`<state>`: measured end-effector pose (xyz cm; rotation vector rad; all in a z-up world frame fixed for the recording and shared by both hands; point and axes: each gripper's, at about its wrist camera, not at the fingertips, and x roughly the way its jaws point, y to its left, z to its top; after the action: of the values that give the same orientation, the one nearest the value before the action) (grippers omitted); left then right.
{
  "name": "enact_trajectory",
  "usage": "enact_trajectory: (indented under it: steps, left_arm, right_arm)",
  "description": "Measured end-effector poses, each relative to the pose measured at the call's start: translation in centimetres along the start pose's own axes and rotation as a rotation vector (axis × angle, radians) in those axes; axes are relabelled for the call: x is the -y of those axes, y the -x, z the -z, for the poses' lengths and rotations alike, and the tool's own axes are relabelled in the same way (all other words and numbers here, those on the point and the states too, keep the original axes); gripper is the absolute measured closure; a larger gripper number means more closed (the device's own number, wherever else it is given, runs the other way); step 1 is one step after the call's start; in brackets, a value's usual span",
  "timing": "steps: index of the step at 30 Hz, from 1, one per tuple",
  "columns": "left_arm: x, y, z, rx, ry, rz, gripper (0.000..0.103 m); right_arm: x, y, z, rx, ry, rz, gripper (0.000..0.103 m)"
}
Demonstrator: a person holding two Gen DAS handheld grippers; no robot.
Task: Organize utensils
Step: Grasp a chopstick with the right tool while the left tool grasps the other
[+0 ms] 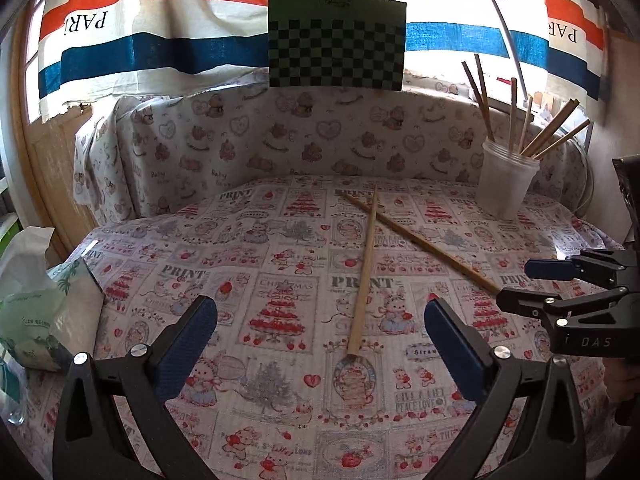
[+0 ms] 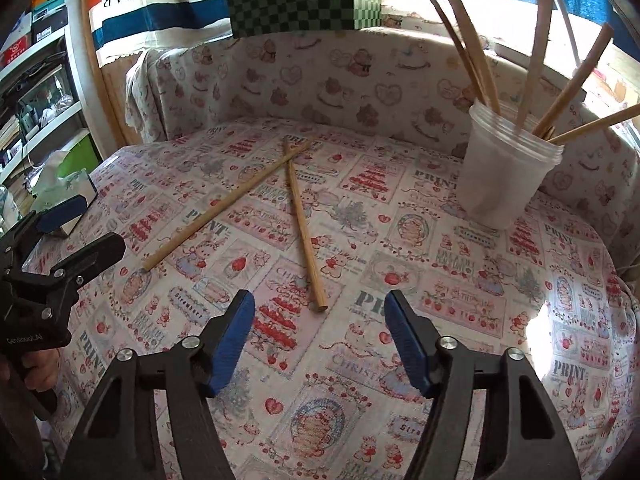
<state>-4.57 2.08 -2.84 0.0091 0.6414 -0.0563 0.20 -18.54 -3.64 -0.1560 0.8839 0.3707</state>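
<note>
- Several chopsticks already stand in the plastic cup [image 2: 506, 168] at the far right of the tabletop [image 2: 460, 320]; that part looks done.
- Two chopsticks are left, lying crossed near their far tips on the tablecloth: one [image 1: 365, 276] points toward the left gripper [image 1: 320, 344], the other [image 1: 420, 238] angles right.
- Both the left gripper and the right gripper [image 2: 320, 340] are spread wide and hold nothing.
- Readable writing: "PRINT" and "CHRISTMAS" on the cloth, mirrored "PAR" on the striped curtain [image 1: 160, 20].

2 wooden chopsticks [image 1: 365, 268] crossed near holder cup [image 1: 506, 184]
</note>
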Motion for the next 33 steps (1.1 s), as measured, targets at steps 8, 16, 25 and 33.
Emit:
enact_trajectory:
  steps: [8, 16, 25, 33]
  left_arm:
    - [0.1, -0.9, 0.3, -0.076, 0.0, -0.032, 0.0]
    - [0.2, -1.7, 0.5, -0.106, 0.006, -0.026, 0.0]
    - [0.9, -2.4, 0.0, -0.187, 0.035, 0.094, 0.056]
    - [2.5, -2.3, -0.3, -0.175, -0.077, 0.065, 0.056]
  right_arm:
    - [-1.4, -2.3, -0.2, -0.043, 0.017, -0.003, 0.074]
    - [-1.1, -3.0, -1.2, -0.029, -0.009, 0.029, 0.074]
    - [-0.4, -3.2, -0.7, -0.066, -0.057, 0.054, 0.094]
    - [2.5, 1.0, 1.4, 0.092, -0.113, 0.044, 0.094]
